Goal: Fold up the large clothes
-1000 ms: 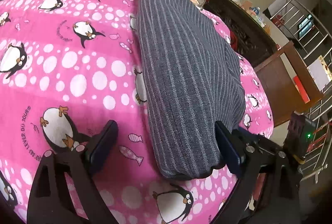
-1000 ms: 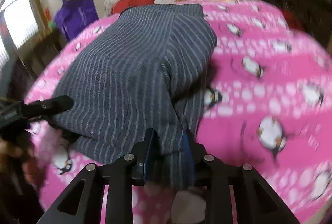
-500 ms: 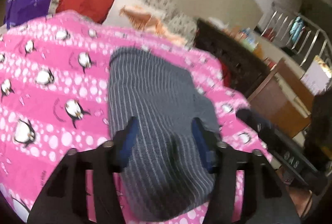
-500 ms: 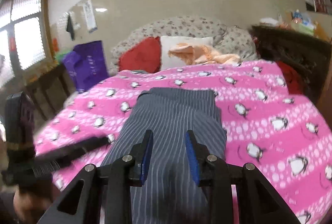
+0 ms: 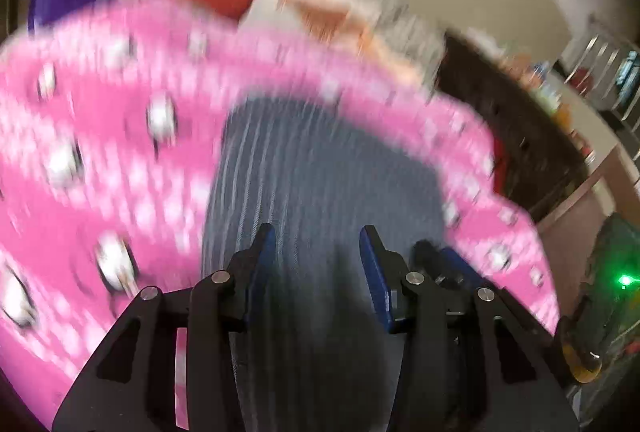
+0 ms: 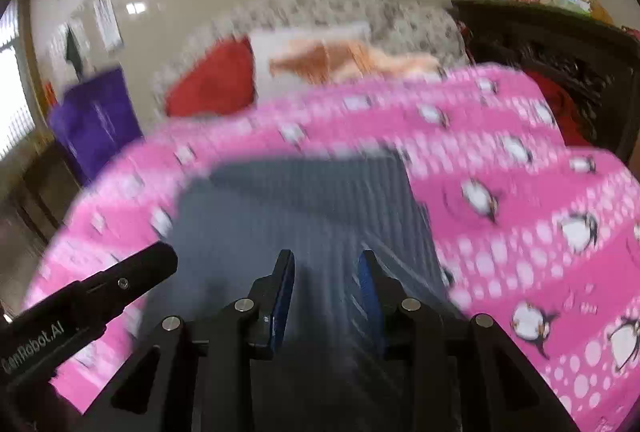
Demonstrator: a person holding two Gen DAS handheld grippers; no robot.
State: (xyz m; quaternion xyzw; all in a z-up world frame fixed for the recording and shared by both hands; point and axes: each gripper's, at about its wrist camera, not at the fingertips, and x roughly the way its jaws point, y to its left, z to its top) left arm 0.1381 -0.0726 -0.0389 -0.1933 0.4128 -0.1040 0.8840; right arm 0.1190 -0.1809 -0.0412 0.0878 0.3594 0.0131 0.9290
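Observation:
A grey striped garment (image 5: pixel 320 183) lies on the pink penguin bedspread (image 5: pixel 100 159); both views are motion-blurred. Its near end rises between the fingers of my left gripper (image 5: pixel 318 252), whose jaws stand partly closed around the cloth. In the right wrist view the same garment (image 6: pixel 304 207) runs up between the fingers of my right gripper (image 6: pixel 326 272), which is closed on the near edge. The left gripper's black body (image 6: pixel 92 296) shows at the lower left of the right wrist view.
Red pillow (image 6: pixel 216 83) and an orange cloth (image 6: pixel 348 59) lie at the head of the bed. A purple bag (image 6: pixel 96 115) stands at the left. Dark wooden furniture (image 6: pixel 560 43) stands at the right. A wooden chair (image 5: pixel 580 207) is beside the bed.
Both grippers have lifted and tilted up with the garment's near end. The left jaws have narrowed from wide open around the cloth. The garment now looks shorter on the bed.

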